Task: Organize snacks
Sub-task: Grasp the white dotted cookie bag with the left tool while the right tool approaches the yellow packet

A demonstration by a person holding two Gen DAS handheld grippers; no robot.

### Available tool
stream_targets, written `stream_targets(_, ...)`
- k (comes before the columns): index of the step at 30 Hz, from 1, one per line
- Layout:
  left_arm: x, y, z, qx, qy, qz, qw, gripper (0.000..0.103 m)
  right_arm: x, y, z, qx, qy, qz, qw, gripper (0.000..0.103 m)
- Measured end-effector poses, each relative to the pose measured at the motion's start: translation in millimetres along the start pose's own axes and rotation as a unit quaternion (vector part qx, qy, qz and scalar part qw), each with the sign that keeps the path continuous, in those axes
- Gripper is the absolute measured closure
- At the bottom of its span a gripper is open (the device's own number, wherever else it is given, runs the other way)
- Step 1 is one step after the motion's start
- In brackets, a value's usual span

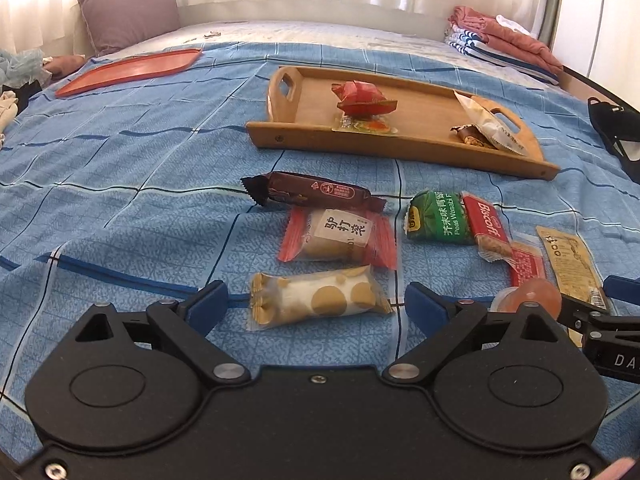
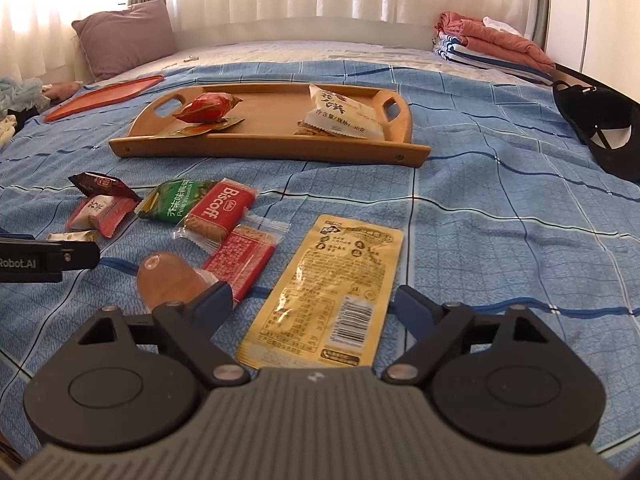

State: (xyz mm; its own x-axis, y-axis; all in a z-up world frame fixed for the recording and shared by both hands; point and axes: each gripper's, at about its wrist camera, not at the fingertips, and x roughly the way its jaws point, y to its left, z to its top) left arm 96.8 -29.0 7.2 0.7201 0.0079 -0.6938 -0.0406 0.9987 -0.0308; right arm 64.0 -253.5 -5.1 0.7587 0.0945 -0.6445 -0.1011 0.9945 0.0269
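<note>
Snack packets lie on a blue checked bedspread in front of a wooden tray point(image 1: 400, 148) point(image 2: 264, 148) that holds a red wrapped snack point(image 1: 362, 98) point(image 2: 208, 108), a flat orange packet and a white packet point(image 2: 340, 114). My left gripper point(image 1: 316, 300) is open, its blue fingers either side of a clear packet with tan dots point(image 1: 318, 298), pads apart from it. My right gripper point(image 2: 314, 304) is open astride a long yellow packet point(image 2: 328, 292). A jelly cup point(image 2: 172, 280) lies by its left finger.
Loose on the spread: a brown bar point(image 1: 312, 192), a red-ended cake packet point(image 1: 340, 236), green wasabi peas point(image 1: 436, 218), a red Biscoff packet point(image 2: 220, 210). An orange tray point(image 1: 128, 70) lies far left, a black cap point(image 2: 600, 132) at right, folded clothes point(image 2: 492, 44) and a pillow point(image 2: 124, 38) behind.
</note>
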Motion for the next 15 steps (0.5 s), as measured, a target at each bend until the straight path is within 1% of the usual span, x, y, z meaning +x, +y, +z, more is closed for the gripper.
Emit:
stream_targets(3, 2.4, -3.2, -0.6, 0.008, -0.004, 0.002, 1.0, 0.008, 1.6, 0.4, 0.0, 0.005, -0.004, 0.001, 1.0, 0.01)
stream_targets(7, 4.5, -6.1, -1.2, 0.011, -0.011, 0.0, 0.9999, 0.014, 4.2, -0.6, 0.9, 0.013, -0.007, 0.003, 1.0, 0.011)
stream_targets(9, 4.6, -6.9, -1.4, 0.012, -0.014, -0.001, 0.9998, 0.02, 4.6, -0.3, 1.6, 0.013, -0.008, 0.005, 1.0, 0.016)
stream_targets(10, 4.2, -7.1, -1.6, 0.012, -0.017, -0.002, 0.9998, 0.023, 4.7, -0.1, 2.0, 0.013, -0.008, 0.007, 1.0, 0.02)
stream_targets(11, 3.8, -7.5, -1.8, 0.013, -0.019, -0.002, 0.9997, 0.03, 4.4, 0.2, 2.3, 0.012, -0.01, 0.008, 1.0, 0.026)
stream_targets(12, 3.3, -7.3, -2.1, 0.014, -0.02, -0.003, 0.9997, 0.034, 4.0, 0.4, 2.8, 0.013, -0.011, 0.01, 1.0, 0.029)
stream_targets(13, 2.6, -7.4, -2.2, 0.014, -0.021, -0.005, 0.9997, 0.035, 3.9, 0.2, 3.5, 0.014, -0.011, 0.01, 1.0, 0.031)
stream_targets(15, -0.5, -6.6, -2.8, 0.012, -0.023, -0.007, 0.9996, 0.042, 3.5, -0.7, 4.4, 0.018, -0.011, 0.013, 1.0, 0.032)
